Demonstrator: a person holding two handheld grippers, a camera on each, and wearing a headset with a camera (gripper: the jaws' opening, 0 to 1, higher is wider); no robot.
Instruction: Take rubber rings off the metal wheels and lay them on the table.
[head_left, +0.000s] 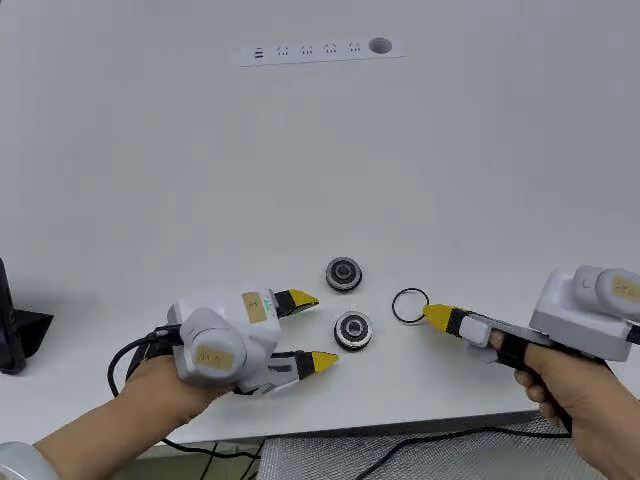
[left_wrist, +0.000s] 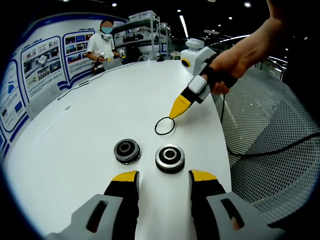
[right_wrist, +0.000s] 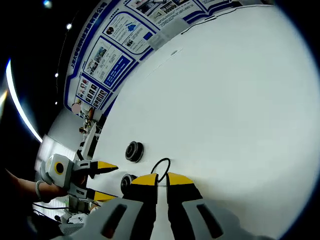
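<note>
Two jaws of my left gripper (head_left: 315, 328) gape wide, holding nothing, left of the ring (head_left: 409, 306). Nearer the ring sit the near wheel (head_left: 353, 329) and the far wheel (head_left: 344, 273). The ring lies flat on the table (head_left: 300, 170). My right gripper (head_left: 437, 316), clenched, touches the ring's right edge; whether it pinches the ring, I cannot tell.
</note>
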